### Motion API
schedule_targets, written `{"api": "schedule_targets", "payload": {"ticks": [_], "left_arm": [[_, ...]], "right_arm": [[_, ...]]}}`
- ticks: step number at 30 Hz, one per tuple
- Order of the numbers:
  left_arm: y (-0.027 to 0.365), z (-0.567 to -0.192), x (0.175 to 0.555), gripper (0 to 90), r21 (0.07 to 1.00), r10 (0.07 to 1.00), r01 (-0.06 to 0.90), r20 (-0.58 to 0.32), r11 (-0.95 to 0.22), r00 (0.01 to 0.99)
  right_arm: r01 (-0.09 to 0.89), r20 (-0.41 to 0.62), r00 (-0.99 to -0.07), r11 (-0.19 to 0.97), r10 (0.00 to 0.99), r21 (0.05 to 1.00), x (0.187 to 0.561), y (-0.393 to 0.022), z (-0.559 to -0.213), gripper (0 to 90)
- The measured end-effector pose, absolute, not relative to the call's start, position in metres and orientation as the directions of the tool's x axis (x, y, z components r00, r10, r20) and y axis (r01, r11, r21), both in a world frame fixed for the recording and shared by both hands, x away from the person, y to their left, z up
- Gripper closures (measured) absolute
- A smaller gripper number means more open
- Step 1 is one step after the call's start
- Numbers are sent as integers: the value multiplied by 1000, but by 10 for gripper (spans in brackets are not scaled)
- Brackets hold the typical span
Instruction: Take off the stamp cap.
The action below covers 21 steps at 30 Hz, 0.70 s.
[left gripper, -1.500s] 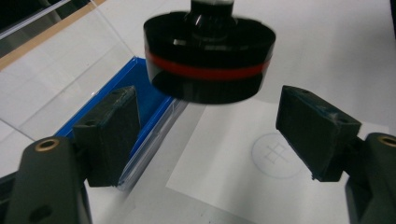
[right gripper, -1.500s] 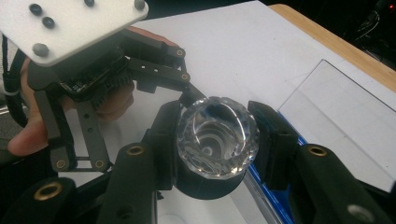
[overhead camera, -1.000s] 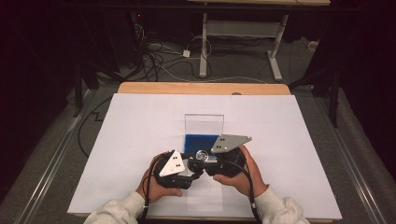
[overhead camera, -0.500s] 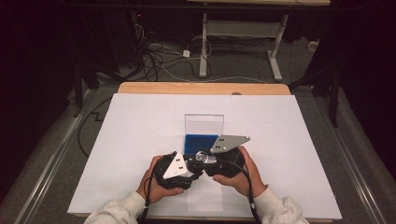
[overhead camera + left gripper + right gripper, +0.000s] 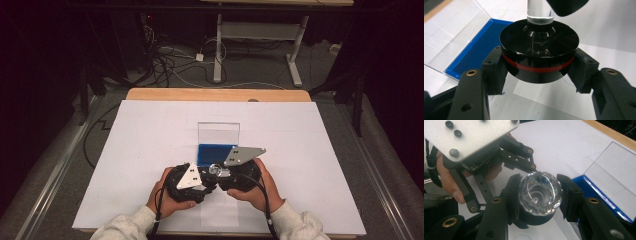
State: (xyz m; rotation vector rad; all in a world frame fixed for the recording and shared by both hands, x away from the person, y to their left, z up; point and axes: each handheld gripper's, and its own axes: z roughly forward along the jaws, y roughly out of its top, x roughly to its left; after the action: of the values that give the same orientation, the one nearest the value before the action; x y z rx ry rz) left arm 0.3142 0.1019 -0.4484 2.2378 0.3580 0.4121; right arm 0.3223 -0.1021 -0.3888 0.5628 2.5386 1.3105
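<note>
A: Left gripper view, entry one: a black round base (image 5: pixel 539 52) with a red band around its side sits clamped between the left tongs (image 5: pixel 539 75), pads pressing its two sides. A clear stem (image 5: pixel 539 11) rises from the middle of its top face. These tongs have just been closing, with the base between them.

B: Confirmed from the right gripper view. The right tongs (image 5: pixel 539 195) are closed on the clear faceted head (image 5: pixel 540 193) of the same piece, one pad on each side. The black base shows beneath the glass.

A: Position of the piece?

B: High view: held between the two hands, just above the near middle of the desk (image 5: pixel 150 150), which is covered in white. The left hand (image 5: pixel 167 200) and right hand (image 5: pixel 260 192) sit close together, the tongs meeting at the piece (image 5: pixel 215 170).

A: Surroundings?

B: A blue tray (image 5: pixel 215 152) lies just beyond the tongs, with a clear lid (image 5: pixel 218 132) standing upright at its far edge. The right gripper's grey plate (image 5: pixel 242 154) overlaps the tray's near right corner in the high view.

A: Obstructions?

B: The grey plate of the left gripper (image 5: pixel 469 135) covers the upper left of the right gripper view. Cables (image 5: pixel 170 60) lie on the floor beyond the desk.
</note>
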Motion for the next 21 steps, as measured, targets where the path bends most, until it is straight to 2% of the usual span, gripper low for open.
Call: {"api": "schedule_targets", "payload": {"ticks": [21], "left_arm": [[105, -450, 317, 369, 771, 361, 148, 113, -620, 926]], "right_arm": [[223, -38, -897, 523, 441, 823, 318, -101, -392, 571]]}}
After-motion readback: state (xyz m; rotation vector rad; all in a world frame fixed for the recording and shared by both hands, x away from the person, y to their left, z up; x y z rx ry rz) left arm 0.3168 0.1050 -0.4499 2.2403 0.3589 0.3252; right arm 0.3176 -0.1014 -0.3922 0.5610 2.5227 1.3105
